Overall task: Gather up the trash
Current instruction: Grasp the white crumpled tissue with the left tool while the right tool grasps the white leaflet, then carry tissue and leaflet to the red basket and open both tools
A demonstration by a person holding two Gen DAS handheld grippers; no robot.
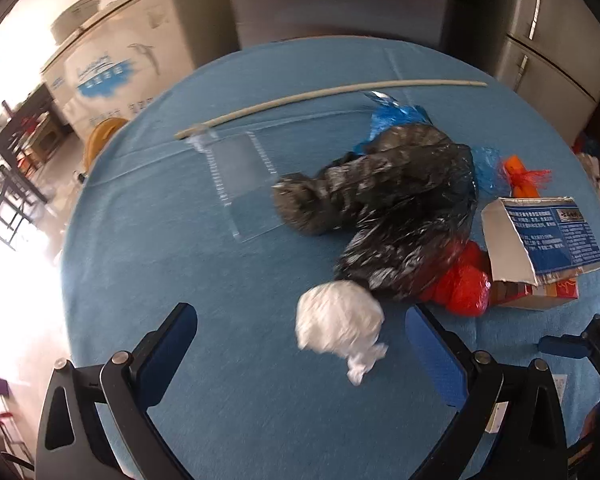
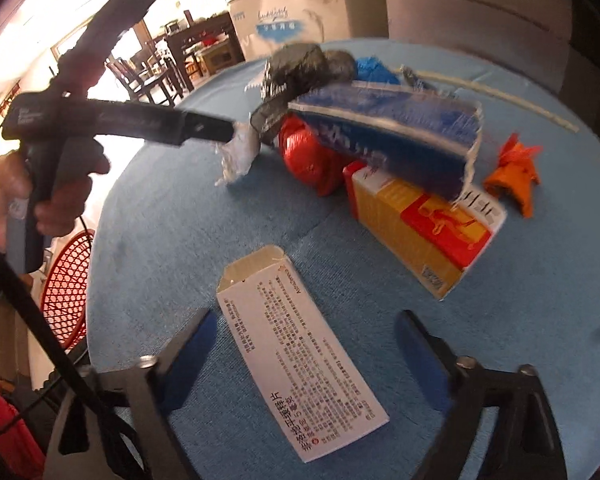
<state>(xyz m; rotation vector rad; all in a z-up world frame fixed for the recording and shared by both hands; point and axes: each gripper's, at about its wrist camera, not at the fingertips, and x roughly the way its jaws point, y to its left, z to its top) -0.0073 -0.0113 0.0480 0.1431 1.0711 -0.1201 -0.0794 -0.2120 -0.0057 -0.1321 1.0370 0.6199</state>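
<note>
A crumpled white paper wad (image 1: 340, 326) lies on the blue table (image 1: 180, 240), between the tips of my open left gripper (image 1: 302, 328). Behind it lie a black plastic bag (image 1: 396, 208), a red bag (image 1: 464, 284), a blue bag (image 1: 400, 114), an orange scrap (image 1: 522, 176) and a torn blue box (image 1: 548, 236). In the right wrist view my open right gripper (image 2: 304, 334) straddles a flat white printed carton (image 2: 300, 356). The left gripper (image 2: 204, 128) reaches the white wad (image 2: 238, 152) there. A yellow-red box (image 2: 420, 228) lies under the blue box (image 2: 400, 128).
A long pale stick (image 1: 328, 94) and a clear plastic sheet (image 1: 244, 184) lie at the table's far side. Freezers and a fridge (image 1: 556, 36) stand behind the table. A red wire chair (image 2: 68, 280) stands at the table's left edge.
</note>
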